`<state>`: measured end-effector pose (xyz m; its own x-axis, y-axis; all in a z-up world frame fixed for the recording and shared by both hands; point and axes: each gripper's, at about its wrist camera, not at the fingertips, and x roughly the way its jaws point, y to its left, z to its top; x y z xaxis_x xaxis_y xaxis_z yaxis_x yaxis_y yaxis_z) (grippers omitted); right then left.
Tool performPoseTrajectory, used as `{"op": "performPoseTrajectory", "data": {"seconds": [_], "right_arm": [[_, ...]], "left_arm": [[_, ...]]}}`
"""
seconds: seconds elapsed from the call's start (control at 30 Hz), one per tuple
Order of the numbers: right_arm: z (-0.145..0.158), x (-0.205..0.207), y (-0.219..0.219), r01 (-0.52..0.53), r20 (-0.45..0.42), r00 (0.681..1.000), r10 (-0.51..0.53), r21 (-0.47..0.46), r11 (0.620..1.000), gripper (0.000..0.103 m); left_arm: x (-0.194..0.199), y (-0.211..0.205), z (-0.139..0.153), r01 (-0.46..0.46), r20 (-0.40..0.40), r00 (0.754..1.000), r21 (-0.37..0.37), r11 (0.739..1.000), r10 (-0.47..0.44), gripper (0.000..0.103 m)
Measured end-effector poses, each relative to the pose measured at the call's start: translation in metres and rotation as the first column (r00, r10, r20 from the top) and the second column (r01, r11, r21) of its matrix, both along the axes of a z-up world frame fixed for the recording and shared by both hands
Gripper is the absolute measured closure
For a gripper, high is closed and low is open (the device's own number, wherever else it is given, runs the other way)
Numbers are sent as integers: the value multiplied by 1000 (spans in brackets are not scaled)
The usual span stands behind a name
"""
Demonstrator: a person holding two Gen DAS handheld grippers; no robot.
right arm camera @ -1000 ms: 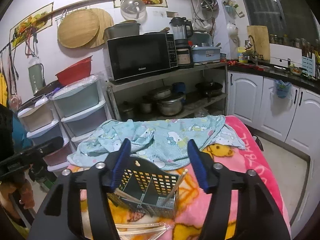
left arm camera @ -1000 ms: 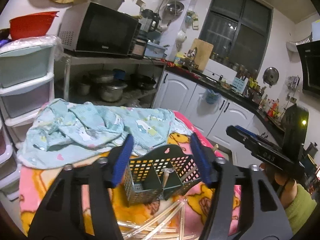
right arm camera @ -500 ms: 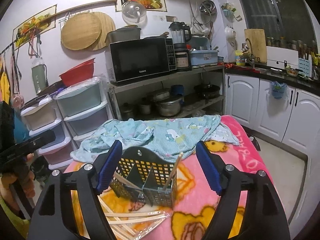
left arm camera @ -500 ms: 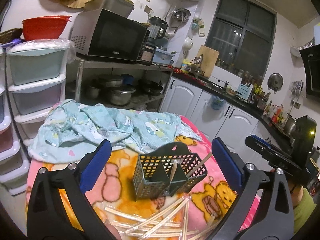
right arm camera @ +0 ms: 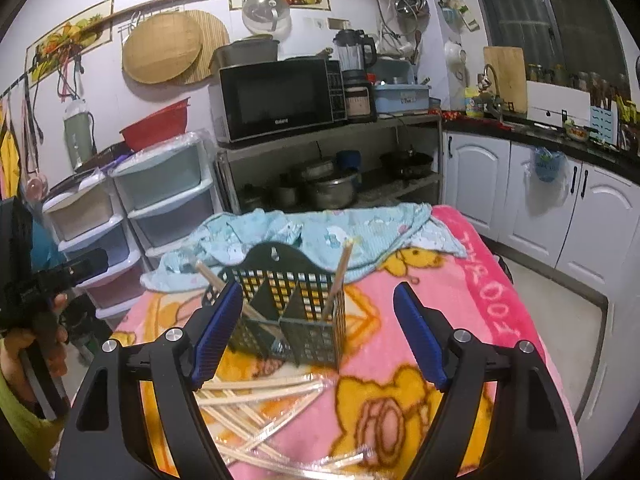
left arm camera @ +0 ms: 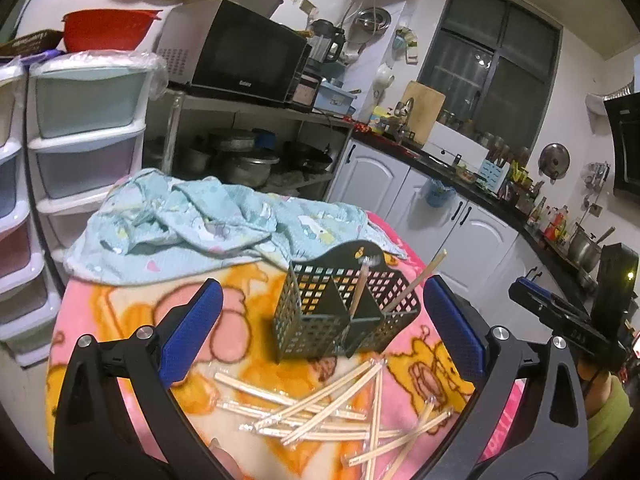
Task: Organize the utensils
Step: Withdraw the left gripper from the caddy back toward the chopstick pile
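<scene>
Between picks: your left gripper [left arm camera: 320, 332] and right gripper [right arm camera: 318, 338] both gape wide, empty. Wrapped wooden chopsticks [left arm camera: 320, 404] lie scattered just before dark perforated plastic caddy [left arm camera: 344, 312]; two already stand inside. Next, you lower onto single stick, pinch.

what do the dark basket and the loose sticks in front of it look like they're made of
Basket: looks like moulded plastic, dark green, matte, going by its even square perforations, solid dividers and keyhole hanging slot.

Sticks: pale wood or bamboo, apparently chopsticks, each in a clear glossy plastic sleeve that catches glints of light. Wood versus bamboo cannot be told.
</scene>
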<state>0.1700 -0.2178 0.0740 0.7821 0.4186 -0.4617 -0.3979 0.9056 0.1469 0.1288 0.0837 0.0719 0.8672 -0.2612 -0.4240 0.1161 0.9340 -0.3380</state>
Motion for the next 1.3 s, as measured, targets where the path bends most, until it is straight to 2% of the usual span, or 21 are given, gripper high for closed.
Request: {"op": "performPoseTrajectory", "data": {"seconds": [0.63,1.13,1.3], "right_arm": [[-48,-24,-12,28,-108,994,-33,-40,999,28],[-81,-33,-15,45,-185,981,-61,-90,995,28],[-92,-35,-20,57,-213,974,-79,-108,993,28]], "left_arm": [[-23,12,-42,-36,-95,995,-16,999,34,11],[-26,13,-95,-5,-217,976,14,1000,8,11],[-26,10,-109,26,-259,966,9,1000,-23,23]]}}
